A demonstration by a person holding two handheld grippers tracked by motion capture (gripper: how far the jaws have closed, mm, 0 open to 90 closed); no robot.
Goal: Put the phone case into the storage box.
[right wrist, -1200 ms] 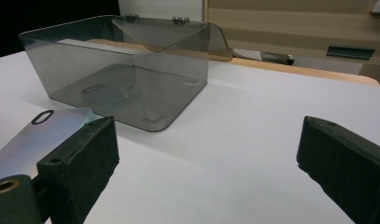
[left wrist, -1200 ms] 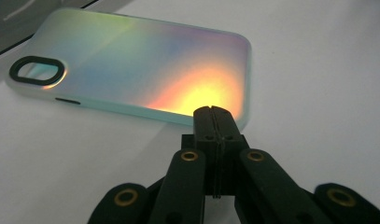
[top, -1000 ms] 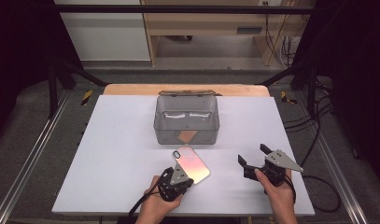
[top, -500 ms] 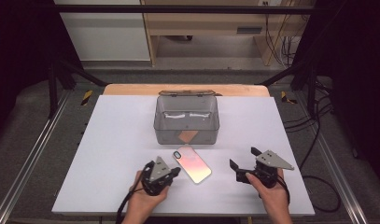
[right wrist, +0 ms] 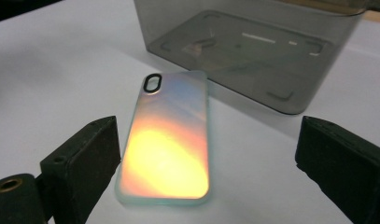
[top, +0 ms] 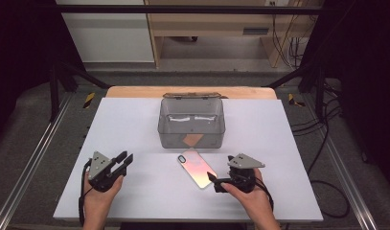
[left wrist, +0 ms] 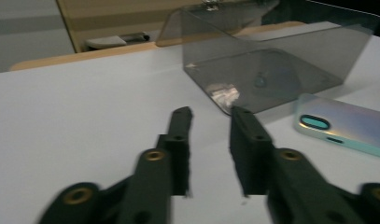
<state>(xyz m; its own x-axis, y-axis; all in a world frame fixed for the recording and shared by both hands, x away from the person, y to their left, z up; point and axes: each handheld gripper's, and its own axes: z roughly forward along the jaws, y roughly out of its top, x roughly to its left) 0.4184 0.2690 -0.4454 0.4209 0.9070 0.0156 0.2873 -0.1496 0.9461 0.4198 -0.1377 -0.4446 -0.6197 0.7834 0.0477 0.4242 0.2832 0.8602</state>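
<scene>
Phone case lies flat on the white desk, iridescent back up, camera cutout at its 11 o'clock end. It sits just at 6 o'clock of the clear grey box, near but apart from the front wall.

Right tool is at approx 4 o'clock of the case, tips almost at its near corner. In the right gripper view the jaws stand wide, straddling the case's near end, pads not pressing on it; they've just been closing a little, w/ the case betw. them. Left tool is well off at 9 o'clock, jaws partway apart, nothing betw. them; they've just been opening.

Risks, as I judge them:
- Case is thin and flat on the desk, so pads may slide over the edge instead of under it, and it skids toward the box.
- Slick glossy back could mean a slip or twist if pinched at one corner only.
- A push toward 12 o'clock could jam it against the box wall.
- Box rim could catch the case if it's lifted too low.

Count: 1 phone case, 1 box, 2 tools, 1 desk.
</scene>
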